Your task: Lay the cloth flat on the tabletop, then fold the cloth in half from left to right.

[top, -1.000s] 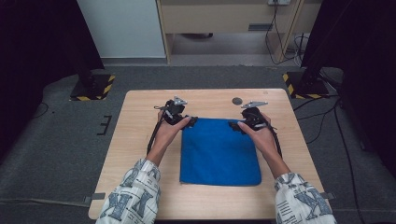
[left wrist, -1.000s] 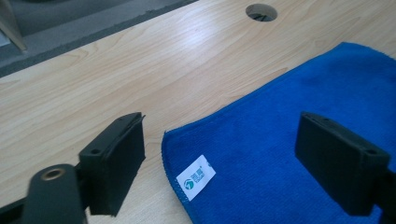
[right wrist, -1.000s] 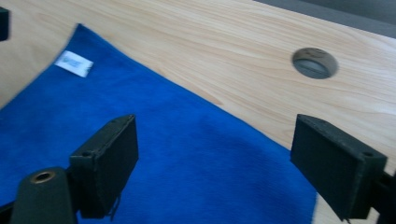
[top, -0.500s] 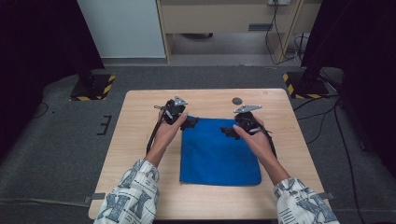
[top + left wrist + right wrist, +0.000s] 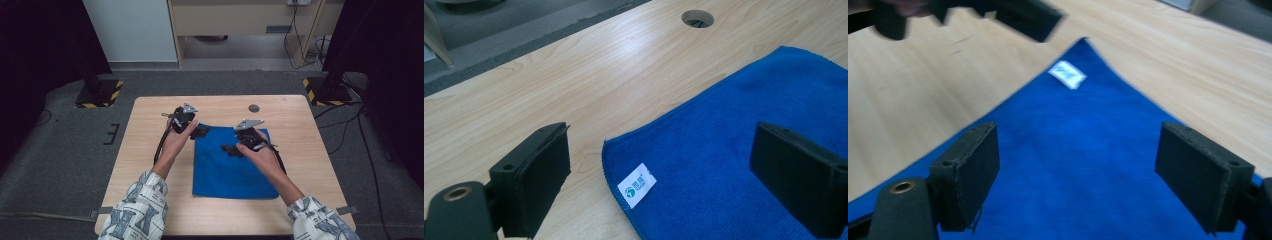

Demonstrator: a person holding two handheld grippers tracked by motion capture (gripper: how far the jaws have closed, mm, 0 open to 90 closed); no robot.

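Observation:
A flat blue cloth (image 5: pixel 235 167) lies in the middle of the wooden table (image 5: pixel 310 165). My left gripper (image 5: pixel 200 132) stands open at the cloth's far left corner, one jaw over bare wood and the other over the cloth (image 5: pixel 734 145). A white label (image 5: pixel 636 191) sits at that corner between the jaws of the left gripper (image 5: pixel 664 150). My right gripper (image 5: pixel 231 149) hovers open over the far part of the cloth, pointing left. In the right gripper view its jaws (image 5: pixel 1083 145) frame blue cloth (image 5: pixel 1073 165), the label (image 5: pixel 1066 74) and the left gripper (image 5: pixel 1013 15) beyond.
A round cable hole (image 5: pixel 254 108) is in the table behind the cloth, also seen in the left gripper view (image 5: pixel 697 18). Bare wood surrounds the cloth on all sides. Black stands with striped bases (image 5: pixel 100 95) stand on the floor beyond the table.
My right gripper has moved from the cloth's far right corner leftward and nearer, over the cloth. The left gripper and the cloth have stayed in place.

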